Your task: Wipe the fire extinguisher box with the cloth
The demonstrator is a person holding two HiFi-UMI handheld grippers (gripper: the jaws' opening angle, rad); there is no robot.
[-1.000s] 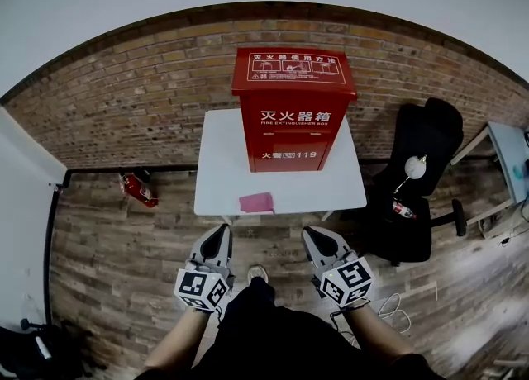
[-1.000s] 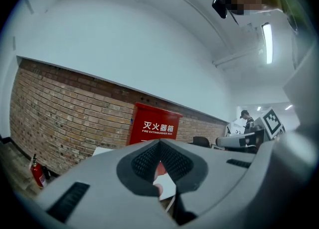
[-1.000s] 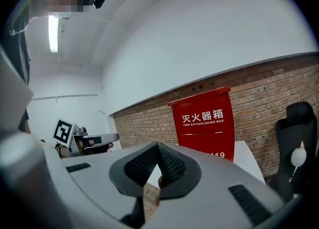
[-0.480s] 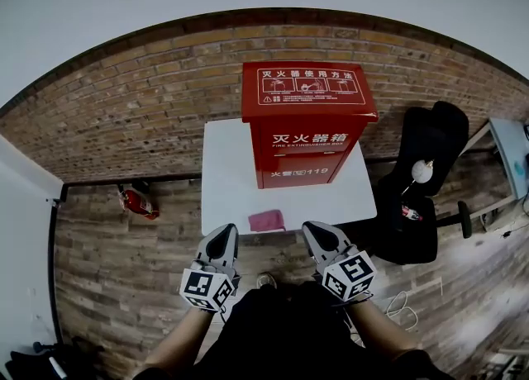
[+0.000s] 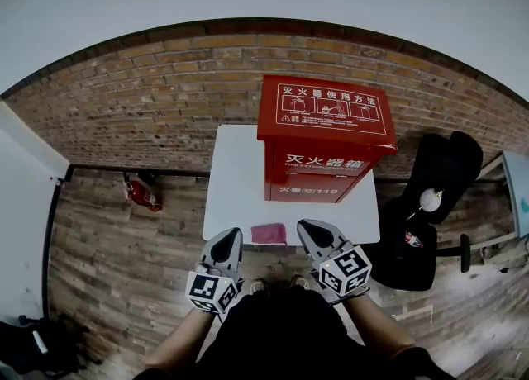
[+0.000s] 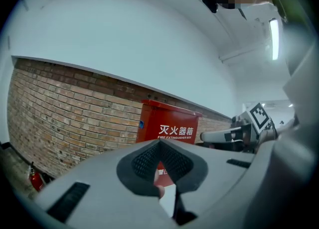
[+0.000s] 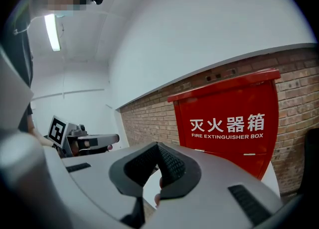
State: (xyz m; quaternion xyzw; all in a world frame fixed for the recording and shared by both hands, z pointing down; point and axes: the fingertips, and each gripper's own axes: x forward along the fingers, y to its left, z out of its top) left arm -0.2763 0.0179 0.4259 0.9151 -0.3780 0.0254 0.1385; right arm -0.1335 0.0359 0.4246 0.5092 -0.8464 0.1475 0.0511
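Left claw (image 5: 230, 236) and right claw (image 5: 304, 227) hover shut and empty at the white desk's (image 5: 240, 188) near edge. A pink cloth (image 5: 269, 233) and a red metal fire extinguisher box (image 5: 322, 151) sit on that desk.

The fire extinguisher box (image 7: 227, 123) front reads "灭火器箱 FIRE EXTINGUISHER BOX".

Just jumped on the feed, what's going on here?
A person with a gripper in each hand faces a white table by the brick wall. A red metal fire extinguisher box stands on it; a pink cloth lies at its near edge. The left gripper and right gripper are either side of the cloth, fingers shut, empty. Wiping has not begun.
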